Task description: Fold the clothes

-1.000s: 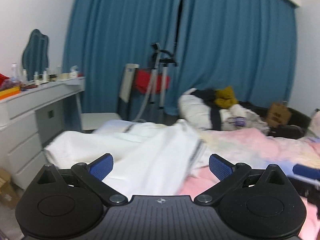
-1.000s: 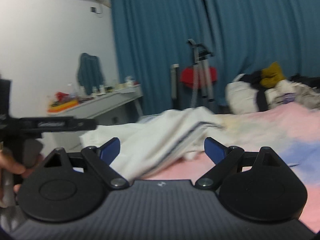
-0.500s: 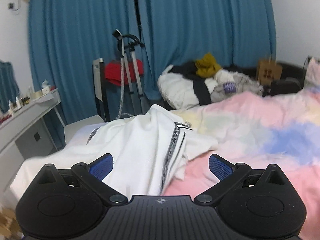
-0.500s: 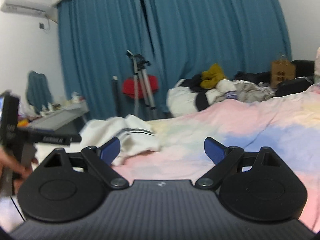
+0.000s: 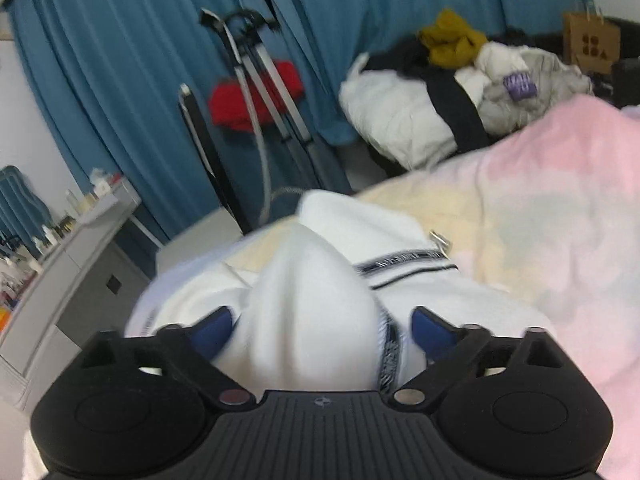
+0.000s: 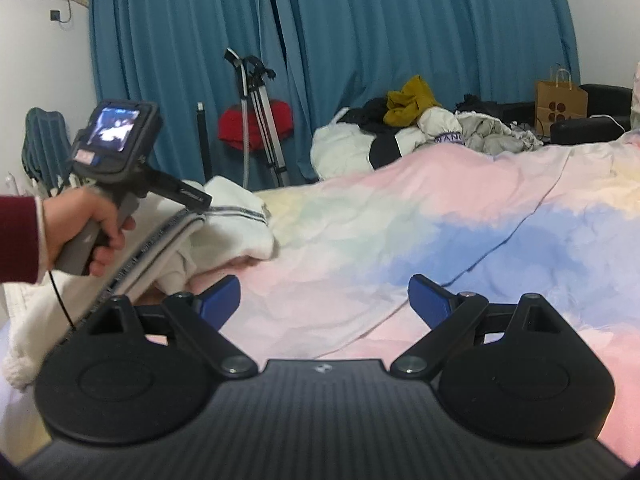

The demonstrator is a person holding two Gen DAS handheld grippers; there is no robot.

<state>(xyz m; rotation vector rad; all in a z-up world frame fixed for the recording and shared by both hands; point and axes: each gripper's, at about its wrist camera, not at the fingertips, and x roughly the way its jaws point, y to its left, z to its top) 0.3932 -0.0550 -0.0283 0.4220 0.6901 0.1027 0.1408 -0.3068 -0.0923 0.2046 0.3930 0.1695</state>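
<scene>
A white garment (image 5: 308, 300) with black striped trim lies bunched at the left edge of the bed. In the left wrist view my left gripper (image 5: 320, 326) is open and low over it, with a raised fold of cloth standing between the two blue fingertips. The right wrist view shows the same garment (image 6: 236, 224) at the left, with a hand (image 6: 84, 224) in a dark red sleeve holding the left gripper (image 6: 188, 198) over it. My right gripper (image 6: 324, 296) is open above the pastel duvet (image 6: 420, 240), to the right of the garment, with nothing between its fingers.
A pile of other clothes (image 6: 404, 128) sits at the far end of the bed. A tripod (image 6: 260, 112) with something red stands by the blue curtain (image 6: 360, 32). A grey dresser (image 5: 80, 248) is at the left, and a paper bag (image 6: 560, 100) at the back right.
The left gripper has dropped forward onto the garment, so the cloth now fills the gap between its fingers. The right gripper has drawn back, and the hand with the left gripper shows more fully.
</scene>
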